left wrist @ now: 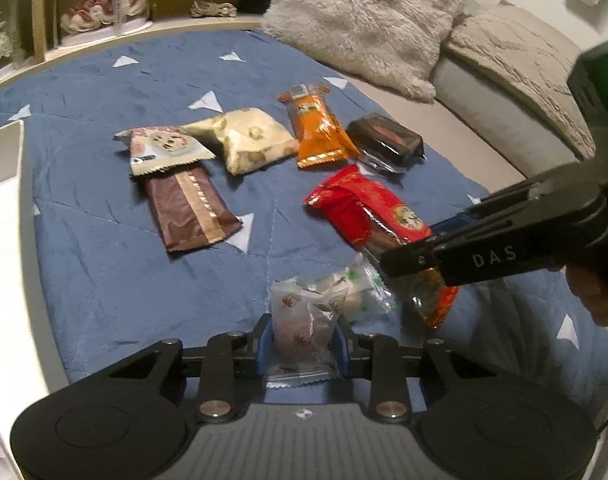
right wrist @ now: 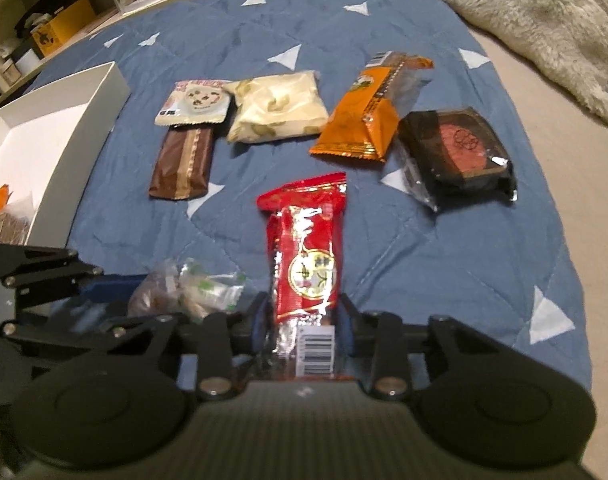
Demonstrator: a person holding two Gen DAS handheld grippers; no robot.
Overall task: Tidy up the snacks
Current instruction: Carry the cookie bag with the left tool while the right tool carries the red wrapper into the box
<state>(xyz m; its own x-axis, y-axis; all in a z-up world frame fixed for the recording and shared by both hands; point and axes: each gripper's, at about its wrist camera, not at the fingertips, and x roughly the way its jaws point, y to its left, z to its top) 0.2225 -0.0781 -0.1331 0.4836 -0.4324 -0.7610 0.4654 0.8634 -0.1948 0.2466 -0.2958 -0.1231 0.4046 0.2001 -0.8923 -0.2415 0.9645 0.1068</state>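
**Both grippers loaded over the quilt**

The blue quilt (right wrist: 424,264) carries five loose packets mid-surface; the white box (right wrist: 64,128) sits at its left edge. Right gripper (right wrist: 304,320) clamps the red packet (right wrist: 308,240). Left gripper (left wrist: 302,344) pinches the clear packet (left wrist: 300,324).

Red packet (right wrist: 304,248): glossy crinkled plastic film. Blue quilt (right wrist: 424,260): matt stitched cloth. White box (right wrist: 84,120): matt card. Pillow (left wrist: 364,20): shaggy fur.
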